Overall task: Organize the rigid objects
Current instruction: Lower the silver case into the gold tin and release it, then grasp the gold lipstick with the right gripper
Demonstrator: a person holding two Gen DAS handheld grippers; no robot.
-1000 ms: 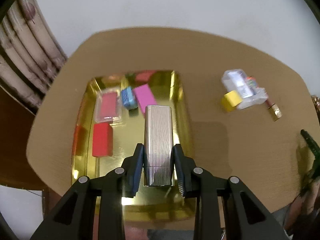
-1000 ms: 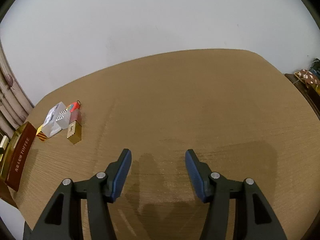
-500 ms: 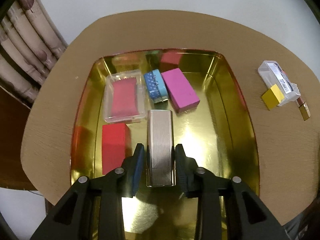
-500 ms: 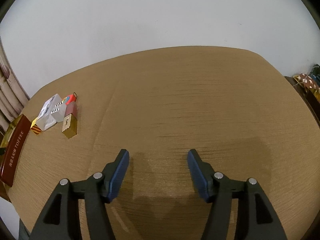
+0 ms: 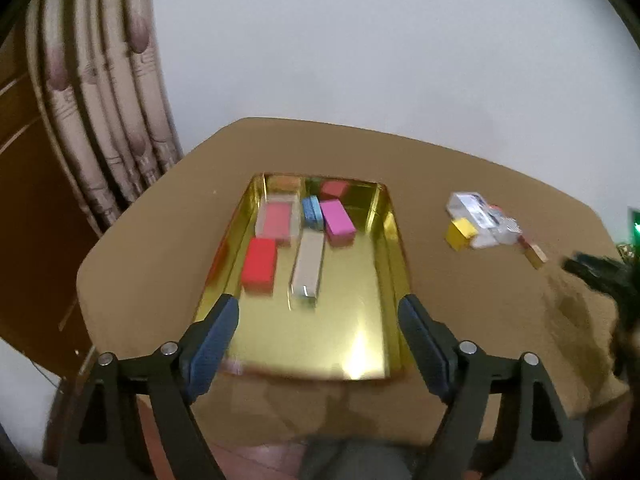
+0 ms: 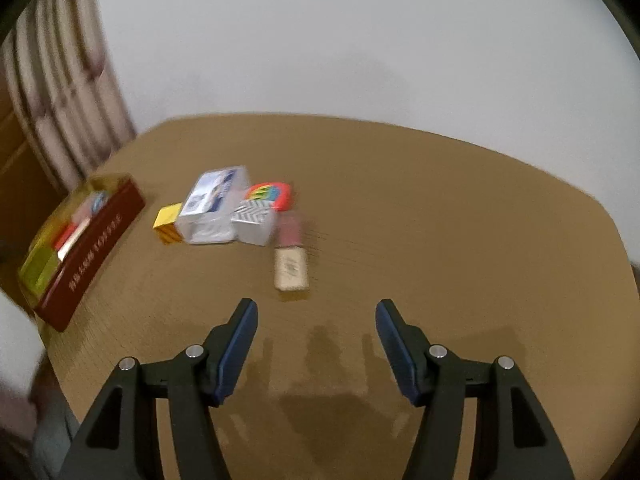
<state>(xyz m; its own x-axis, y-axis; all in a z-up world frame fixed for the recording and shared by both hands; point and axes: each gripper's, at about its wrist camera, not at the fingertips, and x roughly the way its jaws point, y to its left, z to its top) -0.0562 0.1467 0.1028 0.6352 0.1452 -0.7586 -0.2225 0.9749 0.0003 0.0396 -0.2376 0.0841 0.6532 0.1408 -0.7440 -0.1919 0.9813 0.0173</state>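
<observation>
The left hand-held gripper (image 5: 318,334) is wide open and holds nothing; the silver ribbed case (image 5: 307,269) lies flat in the gold tray (image 5: 394,240), between the red block (image 5: 260,265) and the pink block (image 5: 338,222). The right hand-held gripper (image 6: 316,336) is also wide open above the table (image 6: 460,220), near the gold lipstick (image 6: 291,264) and the clear plastic box (image 6: 212,204).

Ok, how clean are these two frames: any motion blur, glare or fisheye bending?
Left wrist: motion smear, glare patches on the gold tray, curtain bowed by the lens. Right wrist: smear too, print on the clear box unreadable, soft gripper shadows on the table.
</observation>
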